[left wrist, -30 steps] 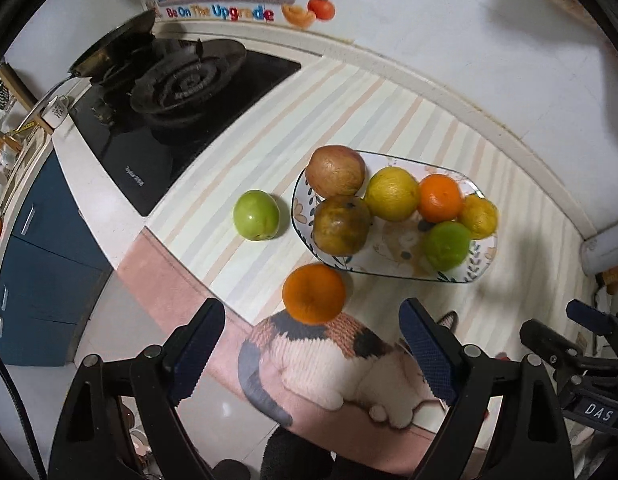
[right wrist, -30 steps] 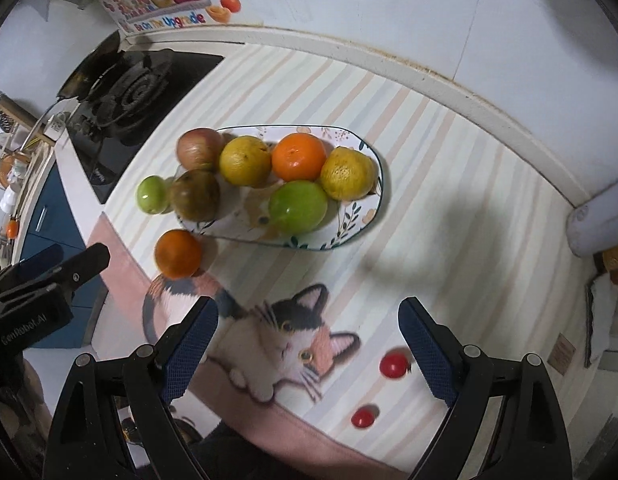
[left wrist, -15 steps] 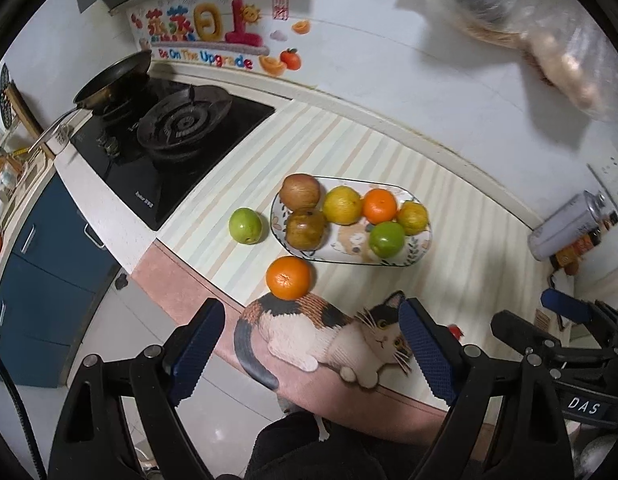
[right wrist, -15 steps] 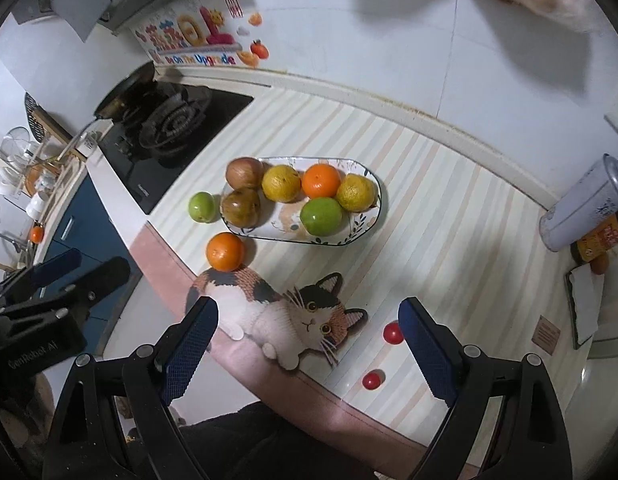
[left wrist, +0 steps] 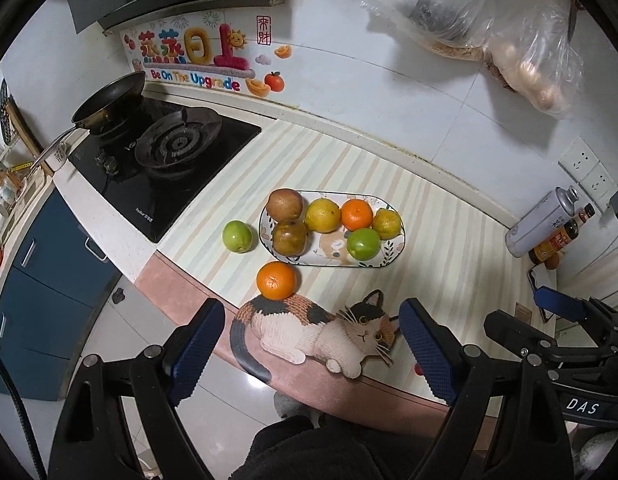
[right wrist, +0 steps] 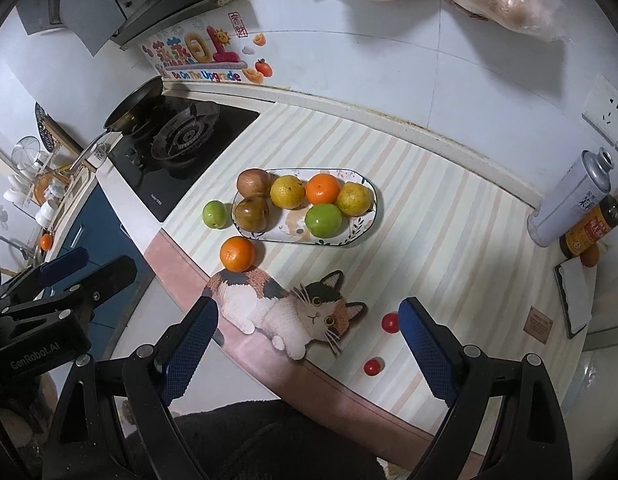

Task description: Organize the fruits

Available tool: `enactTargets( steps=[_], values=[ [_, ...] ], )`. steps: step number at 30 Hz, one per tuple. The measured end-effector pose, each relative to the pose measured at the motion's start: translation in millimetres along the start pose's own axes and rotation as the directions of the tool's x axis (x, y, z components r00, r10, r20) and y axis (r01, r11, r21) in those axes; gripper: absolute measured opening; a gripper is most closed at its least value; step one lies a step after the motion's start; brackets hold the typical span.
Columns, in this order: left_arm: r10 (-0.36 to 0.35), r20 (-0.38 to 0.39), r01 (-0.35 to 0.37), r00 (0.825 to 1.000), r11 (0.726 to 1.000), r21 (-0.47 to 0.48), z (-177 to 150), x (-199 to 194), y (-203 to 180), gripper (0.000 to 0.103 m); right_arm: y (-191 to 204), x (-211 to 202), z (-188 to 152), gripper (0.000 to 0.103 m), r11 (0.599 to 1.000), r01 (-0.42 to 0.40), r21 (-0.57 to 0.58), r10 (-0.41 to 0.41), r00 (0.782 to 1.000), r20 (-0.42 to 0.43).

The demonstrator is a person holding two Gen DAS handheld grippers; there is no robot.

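An oval patterned plate (left wrist: 393,252) (right wrist: 363,230) on the striped counter holds several fruits: brown, yellow, orange and green. A green fruit (left wrist: 237,236) (right wrist: 214,214) lies left of the plate. An orange (left wrist: 277,280) (right wrist: 237,254) lies in front of it, by the cat print. Two small red tomatoes (right wrist: 389,323) (right wrist: 373,367) lie at the front right. My left gripper (left wrist: 311,346) is open and empty, held high and back from the counter edge. My right gripper (right wrist: 309,344) is open and empty, likewise above the front edge.
A black gas stove (left wrist: 165,168) with a frying pan (left wrist: 109,104) stands to the left. A metal can (right wrist: 569,200) and a sauce bottle (right wrist: 593,228) stand at the right. Plastic bags (left wrist: 489,28) hang on the tiled wall. Blue cabinets (left wrist: 41,280) are below left.
Both grippers have pulled up and back from the counter, so the plate and fruits look smaller and farther. The fruits have not moved. Both grippers stay open.
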State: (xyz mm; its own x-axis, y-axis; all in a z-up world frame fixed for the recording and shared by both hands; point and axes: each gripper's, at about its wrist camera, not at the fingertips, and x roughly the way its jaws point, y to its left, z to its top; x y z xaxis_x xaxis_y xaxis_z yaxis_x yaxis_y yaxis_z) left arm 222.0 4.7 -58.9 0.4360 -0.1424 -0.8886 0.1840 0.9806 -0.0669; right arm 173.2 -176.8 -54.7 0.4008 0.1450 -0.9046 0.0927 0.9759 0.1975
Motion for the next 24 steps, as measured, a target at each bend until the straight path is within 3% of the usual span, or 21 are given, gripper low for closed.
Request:
enactTargets(
  steps=[7,8,10,14,20,22,24],
  values=[
    [0.005,-0.019,-0.006,1.0,1.0,-0.023,1.7,12.6,5.5,0.089,-7.6,13.2,7.4,0.094,0.999,0.005,0.032,-0.005,1.0,0.005],
    [0.016,-0.019,-0.016,1.0,1.0,-0.023,2.4,16.5,7.1,0.09,-9.0,18.0,9.2,0.094,0.999,0.006,0.039,-0.006,1.0,0.006],
    [0.047,-0.021,-0.048,0.999,0.999,-0.027,4.5,25.3,11.5,0.103,-10.8,27.7,12.5,0.094,0.999,-0.011,0.048,0.01,1.0,0.009],
    [0.115,-0.015,-0.115,0.993,0.992,-0.048,8.8,43.2,29.3,0.103,-4.2,60.2,18.8,0.094,0.998,-0.051,0.049,0.051,0.999,-0.006],
    [0.282,-0.04,-0.285,0.959,0.954,-0.09,9.5,78.4,77.4,0.103,29.6,143.0,26.6,0.093,0.991,-0.129,0.04,0.132,0.987,-0.09],
    [0.313,-0.066,-0.318,0.948,0.943,-0.1,8.9,92.4,93.4,0.103,42.6,176.3,28.7,0.079,0.987,-0.152,0.049,0.157,0.98,-0.125],
    [0.345,-0.095,-0.354,0.934,0.929,-0.104,8.5,108.3,108.5,0.103,56.9,214.3,30.8,0.079,0.984,-0.168,0.059,0.176,0.969,-0.175]
  ],
)
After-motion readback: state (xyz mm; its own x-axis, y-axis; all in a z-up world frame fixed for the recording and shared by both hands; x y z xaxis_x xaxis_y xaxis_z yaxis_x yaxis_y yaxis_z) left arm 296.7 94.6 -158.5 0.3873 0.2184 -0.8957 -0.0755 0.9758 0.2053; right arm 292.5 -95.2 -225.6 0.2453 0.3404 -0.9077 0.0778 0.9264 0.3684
